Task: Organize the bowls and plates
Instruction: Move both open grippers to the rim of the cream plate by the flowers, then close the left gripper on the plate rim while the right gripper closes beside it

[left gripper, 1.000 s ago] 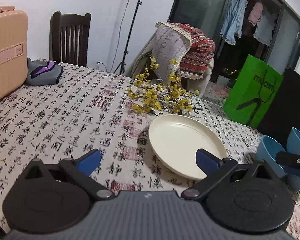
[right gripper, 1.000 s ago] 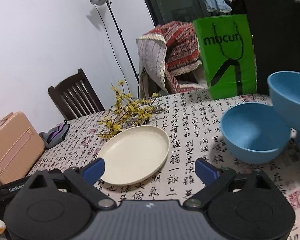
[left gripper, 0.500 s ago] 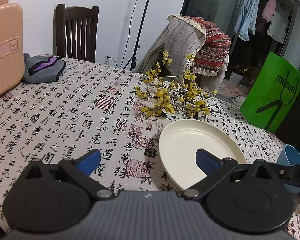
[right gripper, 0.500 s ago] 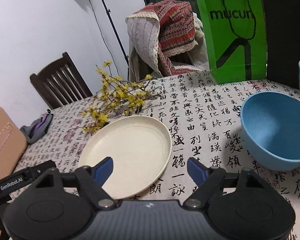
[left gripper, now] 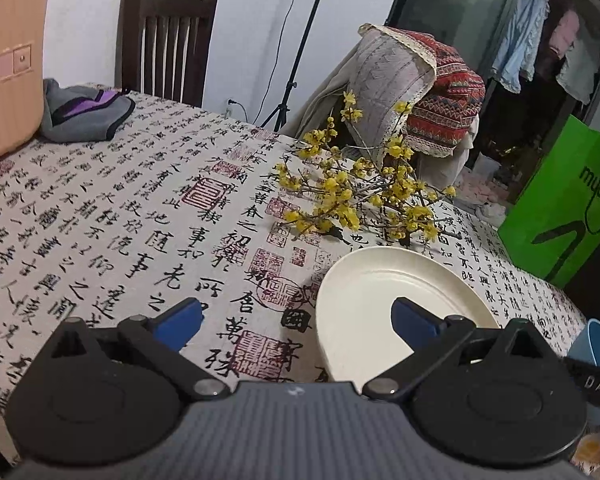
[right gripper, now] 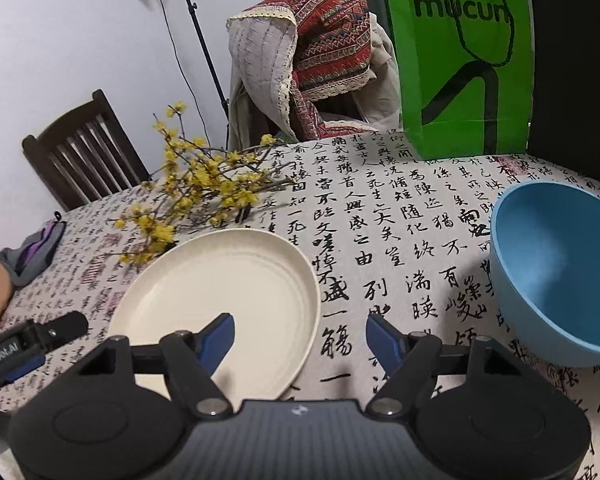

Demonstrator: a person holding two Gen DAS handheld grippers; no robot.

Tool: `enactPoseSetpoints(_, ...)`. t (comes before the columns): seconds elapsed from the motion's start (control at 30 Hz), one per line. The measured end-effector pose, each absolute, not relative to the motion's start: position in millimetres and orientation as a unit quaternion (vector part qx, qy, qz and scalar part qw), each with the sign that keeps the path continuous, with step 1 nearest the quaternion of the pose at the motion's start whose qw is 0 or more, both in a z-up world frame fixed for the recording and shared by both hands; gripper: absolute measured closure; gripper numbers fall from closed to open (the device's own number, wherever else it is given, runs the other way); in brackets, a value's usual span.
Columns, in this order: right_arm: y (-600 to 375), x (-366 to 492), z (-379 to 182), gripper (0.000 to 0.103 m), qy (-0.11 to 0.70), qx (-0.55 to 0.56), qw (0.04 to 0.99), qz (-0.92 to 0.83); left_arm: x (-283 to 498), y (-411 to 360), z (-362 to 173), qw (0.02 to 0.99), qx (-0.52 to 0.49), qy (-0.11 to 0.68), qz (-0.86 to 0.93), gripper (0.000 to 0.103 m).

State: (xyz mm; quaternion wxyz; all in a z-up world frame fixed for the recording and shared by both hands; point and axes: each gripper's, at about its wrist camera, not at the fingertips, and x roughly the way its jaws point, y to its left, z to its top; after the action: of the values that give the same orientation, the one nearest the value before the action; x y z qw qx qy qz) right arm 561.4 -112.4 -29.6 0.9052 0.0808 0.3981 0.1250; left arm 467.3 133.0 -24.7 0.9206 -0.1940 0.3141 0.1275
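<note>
A cream plate lies on the table's calligraphy cloth. My left gripper stands open at the plate's left edge, its right finger over the plate and its left finger over the cloth. My right gripper is at the plate's right edge. Its jaws are closing with the rim between them, and the pads are not touching the rim. A blue bowl stands upright to the right of the plate. The left gripper's finger shows at the lower left of the right wrist view.
Yellow flowering branches lie just behind the plate. A green paper bag stands at the far edge. A peach suitcase and a grey-purple pouch sit far left. Chairs stand behind the table.
Both grippers have moved forward and lower towards the plate, which now looks larger. The right gripper's jaws have narrowed. A second blue bowl has left the right wrist view.
</note>
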Motion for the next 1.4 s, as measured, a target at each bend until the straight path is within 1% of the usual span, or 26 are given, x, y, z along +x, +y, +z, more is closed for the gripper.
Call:
enactPoseSetpoints(0.03,-111.9,563.2,-31.1,0.035,0.399,0.079,0.905,0.124,469.8,132.2,-26.7,0.920,-0.195,0.315,0.127,0.000)
enactPoseSetpoints(0.1,-110.5,567.1,-33.8,0.037,0.402,0.076,0.905,0.121,472.8,130.1,-30.0,0.921,-0.191,0.314,0.128,0.000)
enactPoseSetpoints(0.2,-107.9,572.2,-37.4,0.040,0.402,0.069,0.905,0.117,476.7,127.5,-36.5,0.922,-0.189,0.314,0.127,0.005)
enactPoseSetpoints(0.27,-105.7,575.0,-40.1,0.043,0.404,0.061,0.905,0.116,478.7,126.5,-41.3,0.923,-0.186,0.314,0.123,0.011)
enactPoseSetpoints(0.3,-104.6,576.4,-41.3,0.044,0.405,0.057,0.905,0.115,479.3,125.5,-43.4,0.924,-0.185,0.312,0.122,0.012)
enactPoseSetpoints(0.37,-102.9,578.9,-43.6,0.047,0.405,0.053,0.906,0.113,479.4,124.7,-47.0,0.926,-0.186,0.306,0.116,0.020)
enactPoseSetpoints(0.43,-101.9,581.0,-45.7,0.052,0.405,0.050,0.906,0.113,480.3,123.8,-49.9,0.928,-0.188,0.302,0.109,0.024)
enactPoseSetpoints(0.5,-101.3,583.0,-47.4,0.055,0.406,0.049,0.905,0.112,480.4,121.9,-52.1,0.930,-0.186,0.299,0.103,0.026)
enactPoseSetpoints(0.57,-100.6,584.7,-49.3,0.057,0.407,0.047,0.905,0.112,480.4,119.1,-54.2,0.933,-0.180,0.296,0.100,0.032)
enactPoseSetpoints(0.63,-99.4,586.0,-50.9,0.062,0.408,0.044,0.905,0.113,480.4,117.0,-56.2,0.934,-0.176,0.295,0.094,0.037)
enactPoseSetpoints(0.73,-96.6,588.2,-52.6,0.065,0.408,0.038,0.905,0.114,481.6,115.4,-58.4,0.935,-0.178,0.295,0.085,0.045)
enactPoseSetpoints(0.8,-95.1,589.7,-53.6,0.065,0.409,0.036,0.905,0.112,482.0,115.6,-58.8,0.935,-0.179,0.294,0.082,0.048)
enactPoseSetpoints(0.83,-94.4,590.3,-54.2,0.067,0.410,0.035,0.905,0.112,482.1,116.3,-59.3,0.935,-0.181,0.294,0.079,0.052)
enactPoseSetpoints(0.9,-94.1,591.1,-55.4,0.070,0.412,0.038,0.903,0.113,483.2,117.4,-60.9,0.934,-0.185,0.297,0.074,0.055)
enactPoseSetpoints(1.0,-92.9,592.3,-56.8,0.074,0.412,0.041,0.903,0.116,483.8,118.3,-63.6,0.933,-0.185,0.301,0.074,0.061)
enactPoseSetpoints(1.1,-90.6,593.6,-58.7,0.079,0.414,0.042,0.902,0.118,483.8,119.0,-64.4,0.932,-0.188,0.303,0.066,0.071)
enactPoseSetpoints(1.13,-90.0,593.8,-59.3,0.079,0.414,0.042,0.901,0.119,483.9,118.9,-64.8,0.931,-0.189,0.304,0.063,0.076)
enactPoseSetpoints(1.2,-88.8,594.1,-60.4,0.080,0.414,0.041,0.902,0.119,484.5,118.8,-65.5,0.931,-0.190,0.306,0.062,0.078)
enactPoseSetpoints(1.27,-88.8,594.5,-61.6,0.082,0.414,0.040,0.902,0.118,485.3,119.6,-66.7,0.930,-0.190,0.309,0.064,0.083)
enactPoseSetpoints(1.4,-91.2,594.1,-64.4,0.090,0.414,0.039,0.902,0.119,486.5,118.2,-67.9,0.931,-0.178,0.311,0.070,0.085)
